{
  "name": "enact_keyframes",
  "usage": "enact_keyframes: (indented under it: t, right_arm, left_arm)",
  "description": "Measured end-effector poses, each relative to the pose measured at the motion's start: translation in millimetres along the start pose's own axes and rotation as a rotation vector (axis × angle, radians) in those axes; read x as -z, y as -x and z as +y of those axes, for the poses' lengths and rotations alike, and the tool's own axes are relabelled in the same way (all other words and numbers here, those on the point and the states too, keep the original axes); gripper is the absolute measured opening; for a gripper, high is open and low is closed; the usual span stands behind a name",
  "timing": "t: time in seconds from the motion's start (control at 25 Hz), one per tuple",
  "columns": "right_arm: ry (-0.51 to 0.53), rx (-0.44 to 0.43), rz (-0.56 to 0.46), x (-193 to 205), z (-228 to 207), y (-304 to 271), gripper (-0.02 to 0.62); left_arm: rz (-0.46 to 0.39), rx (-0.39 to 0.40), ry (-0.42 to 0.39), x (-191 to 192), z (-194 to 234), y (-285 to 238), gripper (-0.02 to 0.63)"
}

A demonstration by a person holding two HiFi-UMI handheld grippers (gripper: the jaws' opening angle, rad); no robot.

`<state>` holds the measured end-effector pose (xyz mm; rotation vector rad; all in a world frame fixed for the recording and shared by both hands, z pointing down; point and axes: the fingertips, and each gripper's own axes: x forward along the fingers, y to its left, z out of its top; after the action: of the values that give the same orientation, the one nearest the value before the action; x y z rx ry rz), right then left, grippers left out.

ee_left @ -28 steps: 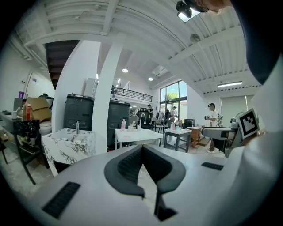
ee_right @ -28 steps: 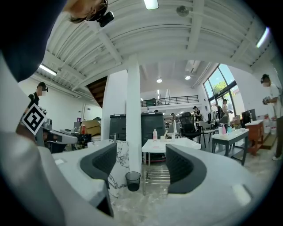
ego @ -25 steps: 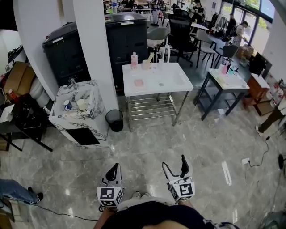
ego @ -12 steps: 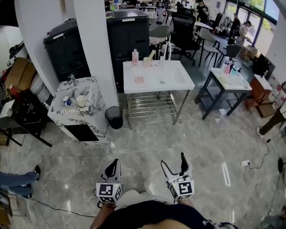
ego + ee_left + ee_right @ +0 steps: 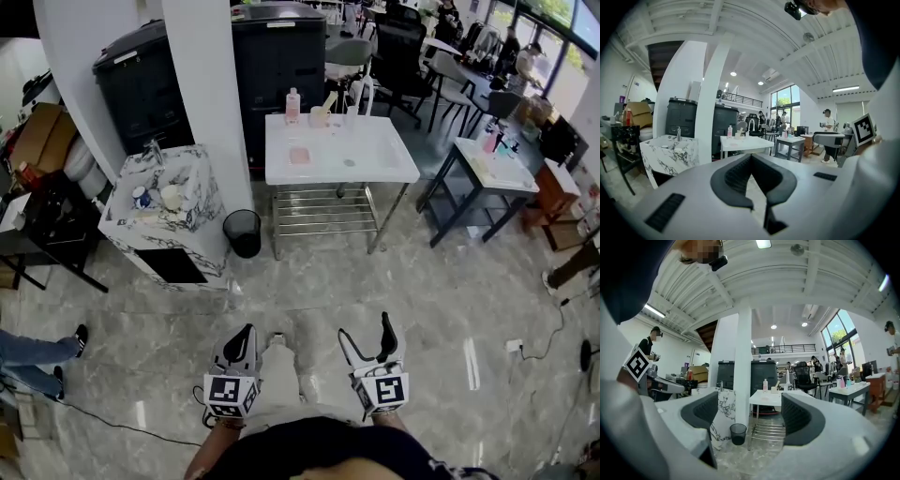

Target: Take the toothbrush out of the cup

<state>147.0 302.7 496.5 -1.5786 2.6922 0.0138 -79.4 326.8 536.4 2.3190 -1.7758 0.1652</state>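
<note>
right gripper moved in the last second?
No, not noticeably. In the head view the right gripper sits about as far left of the white floor strip as before, jaws apart with nothing between them.

— Is it bright?
— Yes. Daylight comes through tall windows [image 5: 843,341], ceiling lamps [image 5: 733,73] add more, and the polished floor [image 5: 450,281] shows pale glare.
— Sharp?
— The head view is clear. Both gripper views bend strongly, darken at the corners and blur up close.

Left tongs [image 5: 751,157] closed, empty, white table [image 5: 745,140] far ahead
</note>
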Motion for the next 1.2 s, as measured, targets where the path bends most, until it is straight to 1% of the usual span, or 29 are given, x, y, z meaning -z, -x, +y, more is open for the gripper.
enact_keyframes:
  t: [0.24, 0.36, 0.48, 0.6, 0.8, 0.96, 1.0, 1.12, 1.2]
  right_arm:
    - [-0.001, 0.005, 0.007, 10, -11, -38, 0.403]
    - [-0.006, 0.018, 0.023, 19, -23, -67, 0.403]
    - [0.002, 0.022, 0.003, 18, -33, -102, 0.403]
    - [0.014, 0.023, -0.001, 16, -45, -141, 0.403]
    - [0.003, 0.052, 0.000, 10, -72, -205, 0.403]
    - [-0.019, 0.080, 0.068, 23, -94, -252, 0.403]
    - [-0.020, 0.086, 0.071, 22, -100, -265, 0.403]
    - [-0.038, 0.098, 0.043, 13, -116, -305, 0.403]
    - [-0.040, 0.105, 0.048, 13, -124, -329, 0.403]
  left_arm:
    - [0.000, -0.008, -0.002, -3, 24, -36, 0.003]
    - [-0.009, -0.005, 0.000, -10, 39, -66, 0.003]
    - [-0.009, -0.002, -0.001, -15, 57, -98, 0.003]
    - [-0.004, 0.002, -0.006, -28, 77, -134, 0.003]
    - [0.000, 0.009, -0.013, -55, 109, -198, 0.003]
    - [-0.006, 0.030, -0.028, -81, 128, -251, 0.003]
    - [-0.012, 0.034, -0.030, -87, 132, -263, 0.003]
    - [-0.031, 0.033, -0.042, -105, 147, -298, 0.003]
    - [-0.027, 0.028, -0.040, -110, 160, -318, 0.003]
